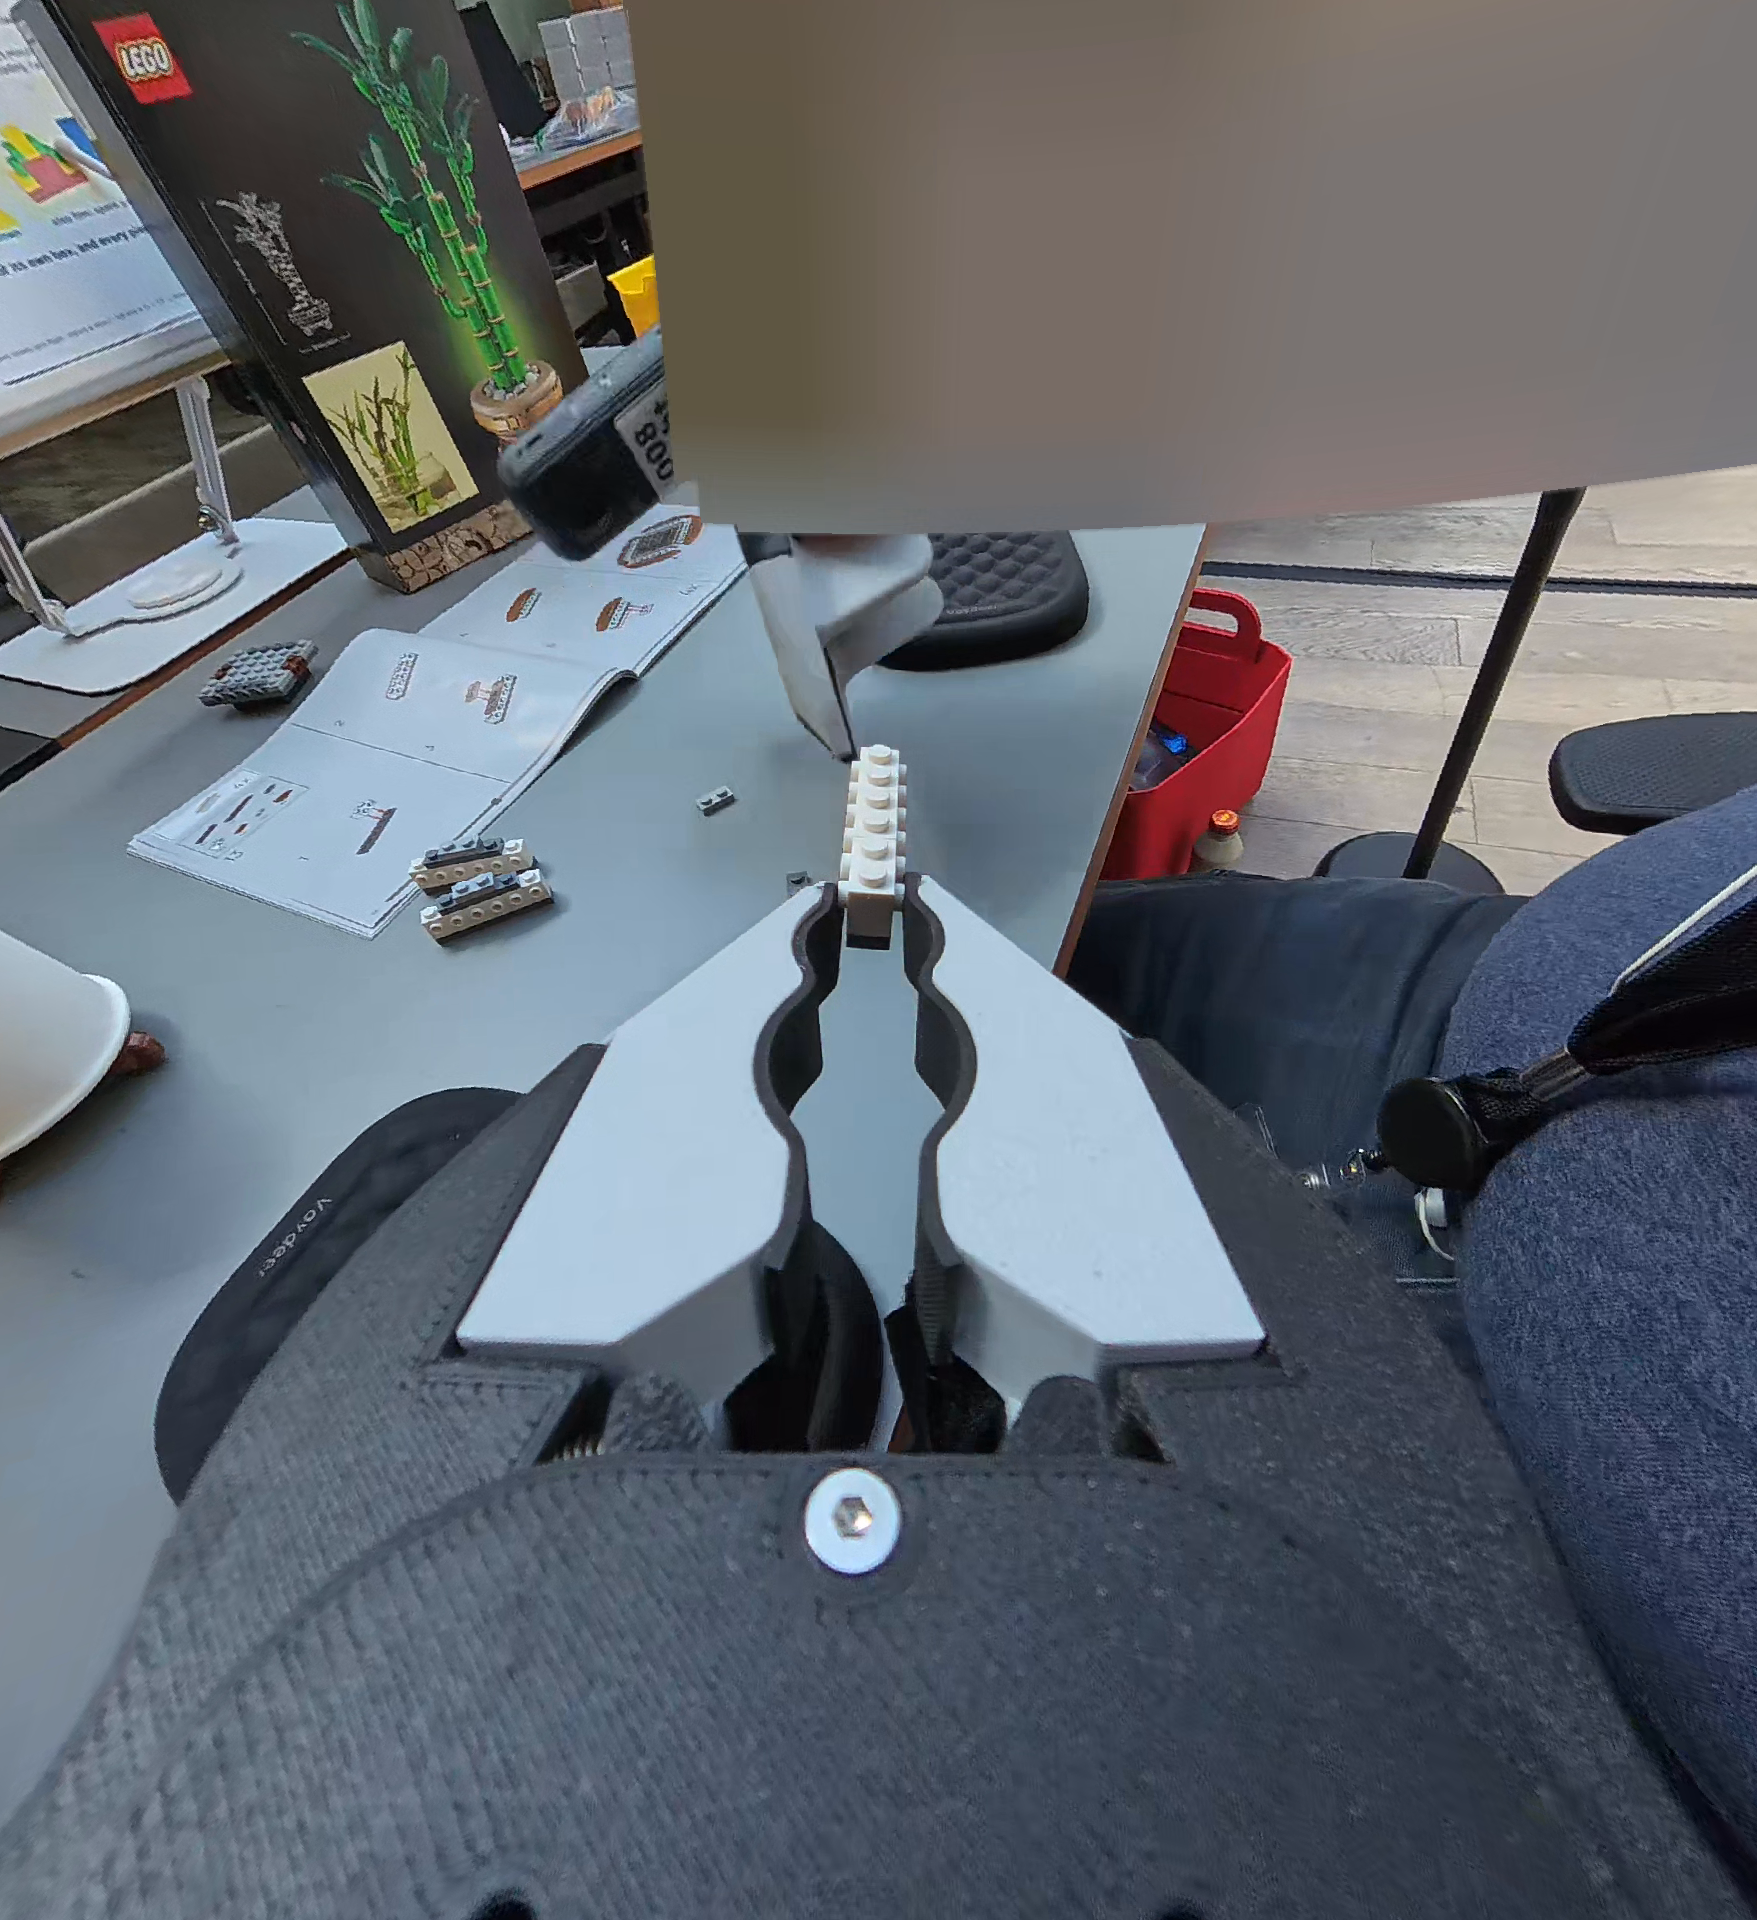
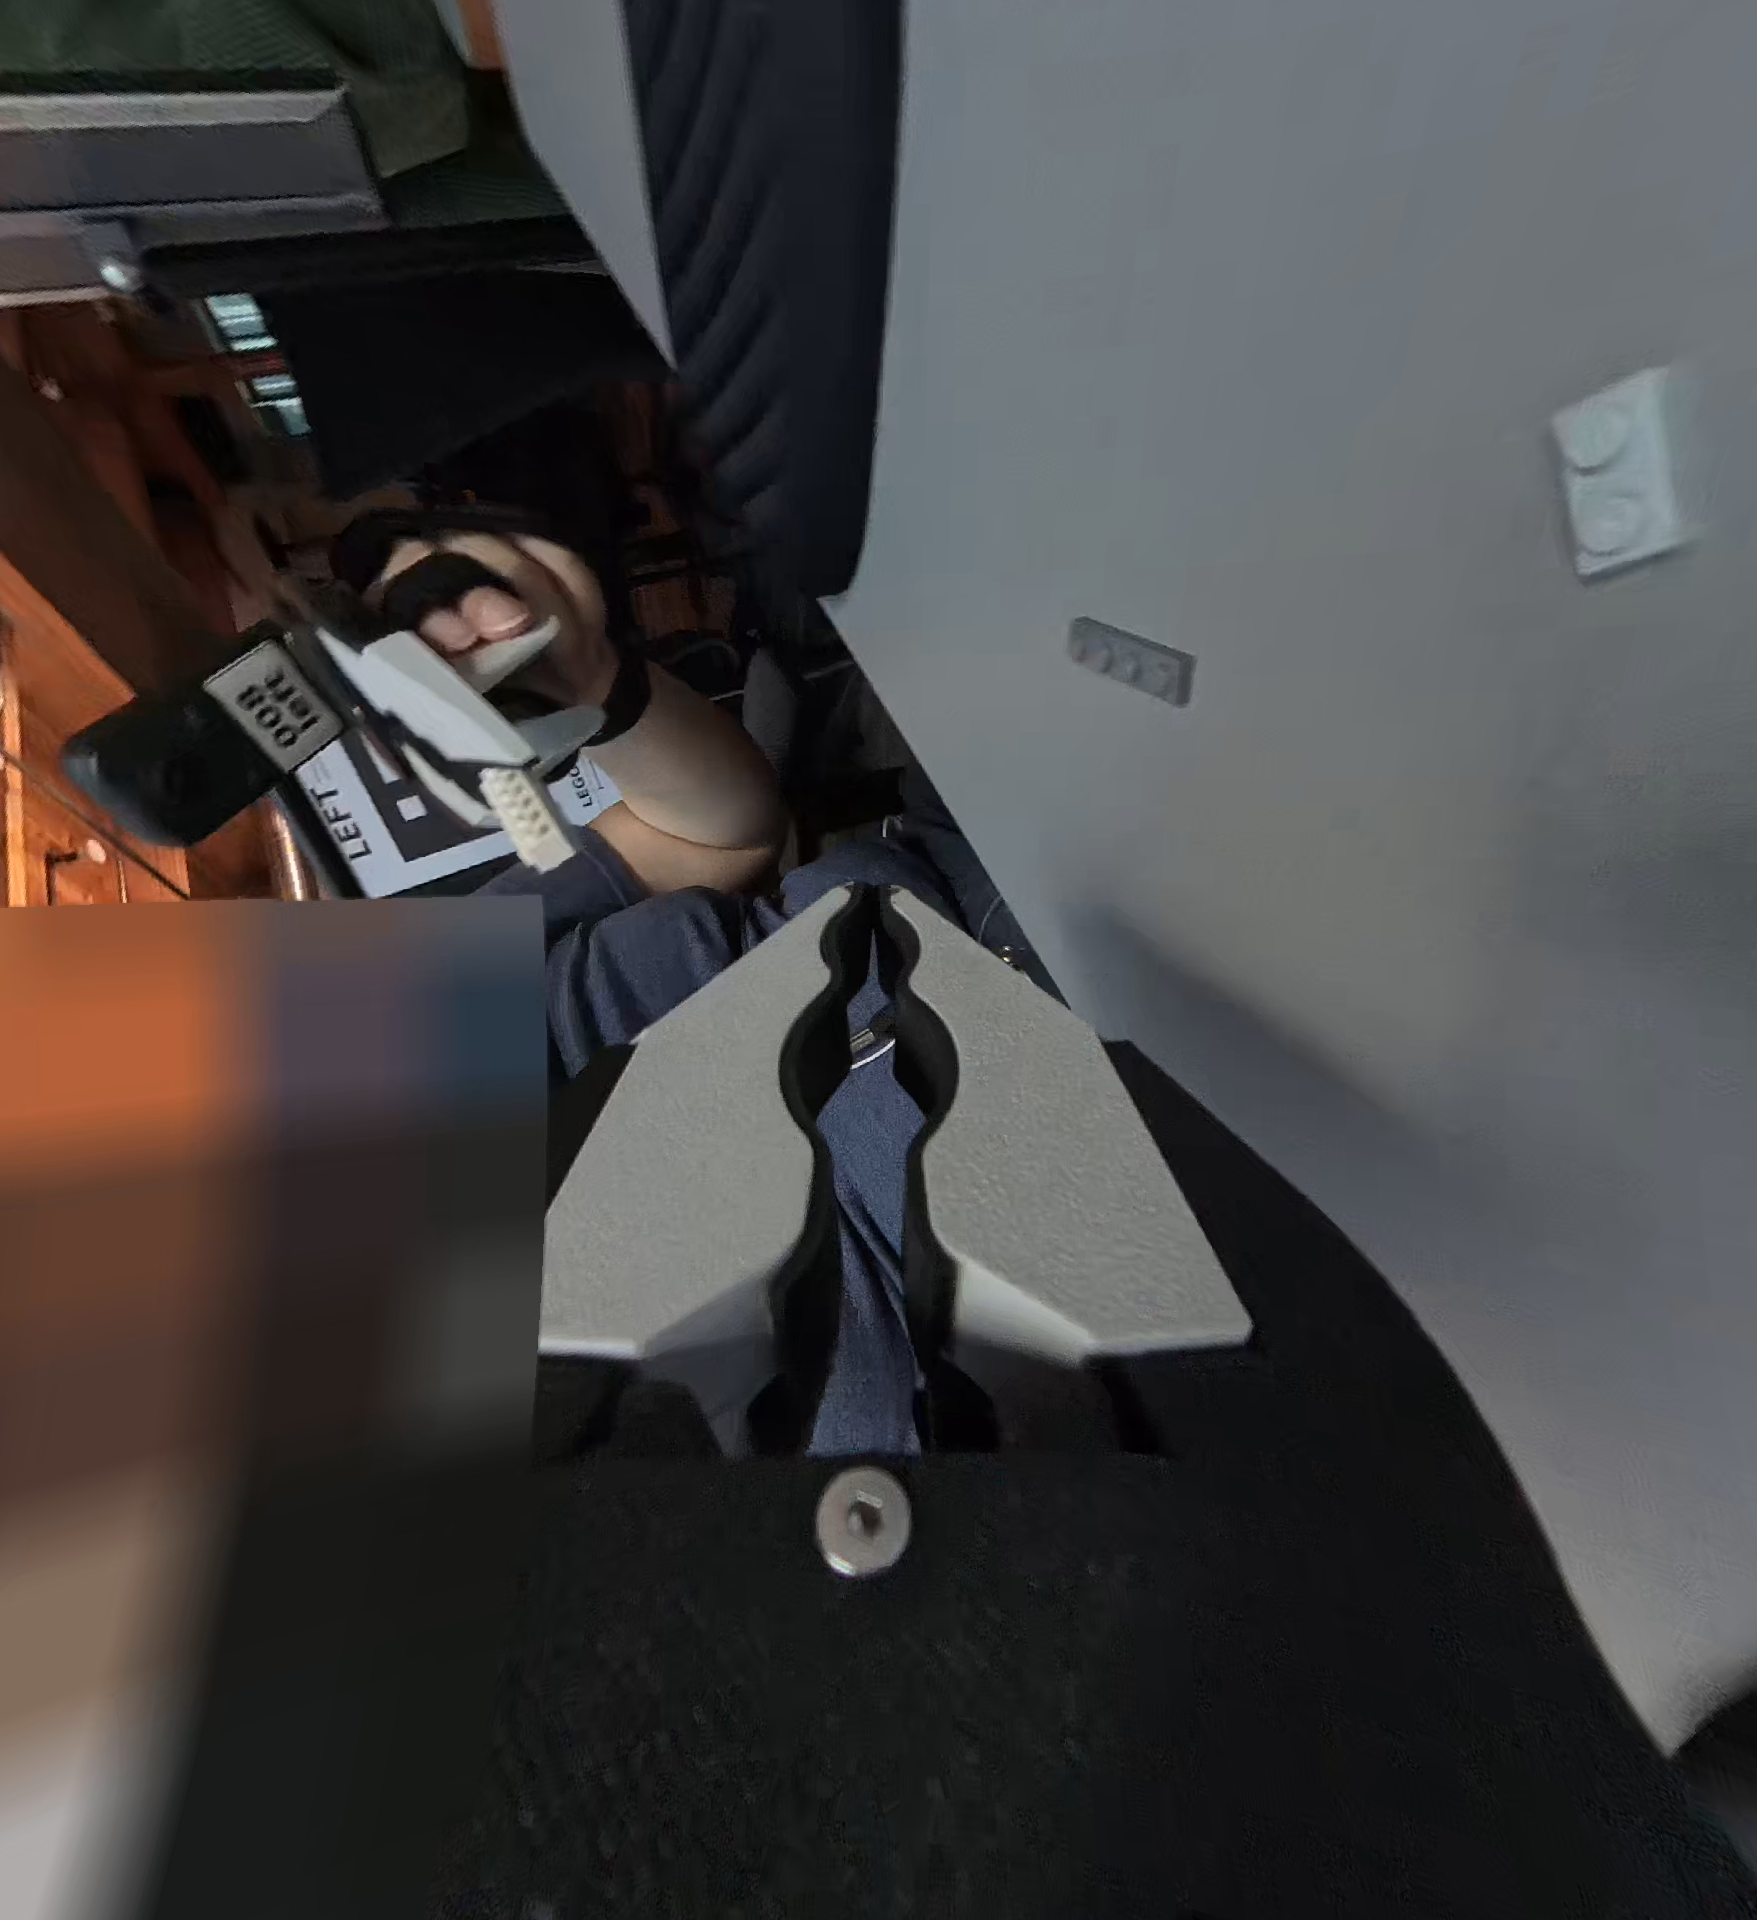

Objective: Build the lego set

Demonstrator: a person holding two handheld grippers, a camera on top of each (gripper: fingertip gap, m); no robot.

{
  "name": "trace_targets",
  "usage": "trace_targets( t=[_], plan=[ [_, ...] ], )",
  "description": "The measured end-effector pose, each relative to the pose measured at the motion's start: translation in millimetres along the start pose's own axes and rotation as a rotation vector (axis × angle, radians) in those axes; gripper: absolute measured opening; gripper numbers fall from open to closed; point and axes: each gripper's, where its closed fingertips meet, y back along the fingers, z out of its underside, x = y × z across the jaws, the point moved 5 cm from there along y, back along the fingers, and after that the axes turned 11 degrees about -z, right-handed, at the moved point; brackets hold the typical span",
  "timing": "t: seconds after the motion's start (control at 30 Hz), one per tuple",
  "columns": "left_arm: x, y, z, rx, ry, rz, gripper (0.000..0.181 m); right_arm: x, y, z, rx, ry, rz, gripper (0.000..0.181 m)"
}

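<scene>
My left gripper (image 1: 872,894) is shut on the near end of a white studded lego strip (image 1: 876,821) and holds it above the grey table (image 1: 645,987), pointing away from me. My right gripper (image 1: 841,743) comes down from above, its tips just beside the strip's far end. In the right wrist view my right gripper (image 2: 874,902) has its jaws together with nothing between them. That view also shows the left gripper (image 2: 484,743) with the white strip (image 2: 533,821) farther off. Two tan and dark built strips (image 1: 484,883) lie on the table.
An open instruction booklet (image 1: 458,748), a dark grey built block (image 1: 261,675) and the black set box (image 1: 334,260) lie left and behind. Small grey plates (image 1: 715,800) (image 2: 1128,660) (image 2: 1622,478) lie loose. A red bin (image 1: 1206,727) stands past the table edge. A white cup (image 1: 1,1039) is at the left. There is about 12 cm between the tips of the two grippers. The white cup (image 1: 1,1039) is about equally far from each gripper, around 30 cm.
</scene>
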Motion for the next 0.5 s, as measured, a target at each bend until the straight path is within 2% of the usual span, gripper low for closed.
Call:
trace_targets(
  t=[0.07, 0.1, 0.13, 0.2, 0.23, 0.27, 0.33, 0.37, 0.43, 0.5],
  plan=[
    [-4.0, 3.4, 2.5, 0.001, -0.014, -0.032, 0.009, -29.0, 5.4, 6.6, 0.061, 0.305, -0.187, 0.0],
    [-6.3, 4.6, 4.1, 0.002, -0.016, -0.047, 0.009, -40.2, 11.6, 11.2, 0.117, 0.525, -0.218, 0.0],
    [-8.2, 5.3, 5.9, 0.002, -0.012, -0.054, 0.009, -45.0, 17.1, 16.8, 0.187, 0.77, -0.17, 0.0],
    [-11.6, 4.8, 9.6, -0.003, 0.006, -0.053, 0.009, -43.5, 24.5, 22.8, 0.403, 1.178, 0.024, 0.0],
    [-13.6, 3.5, 11.6, -0.006, 0.018, -0.049, 0.009, -42.3, 22.8, 26.1, 0.487, 1.321, 0.078, 0.0],
    [-15.7, 1.7, 13.3, -0.01, 0.033, -0.042, 0.009, -42.7, 15.1, 31.0, 0.503, 1.407, 0.055, 0.0],
    [-20.3, -2.9, 15.5, -0.018, 0.057, -0.033, 0.009, -34.2, -6.8, 34.2, 0.359, 1.355, -0.009, 0.006],
    [-22.1, -5.5, 16.1, -0.025, 0.064, -0.028, 0.009, -27.2, -16.0, 34.0, 0.25, 1.355, 0.002, 0.018],
    [-23.2, -10.7, 18.9, -0.061, 0.072, -0.007, 0.009, -16.5, -24.1, 23.2, 0.135, 1.419, 0.162, 0.022],
    [-19.3, -15.4, 23.1, -0.116, 0.055, 0.028, 0.009, -22.2, -31.0, 15.9, 0.056, 1.574, 0.326, 0.022]
  ],
)
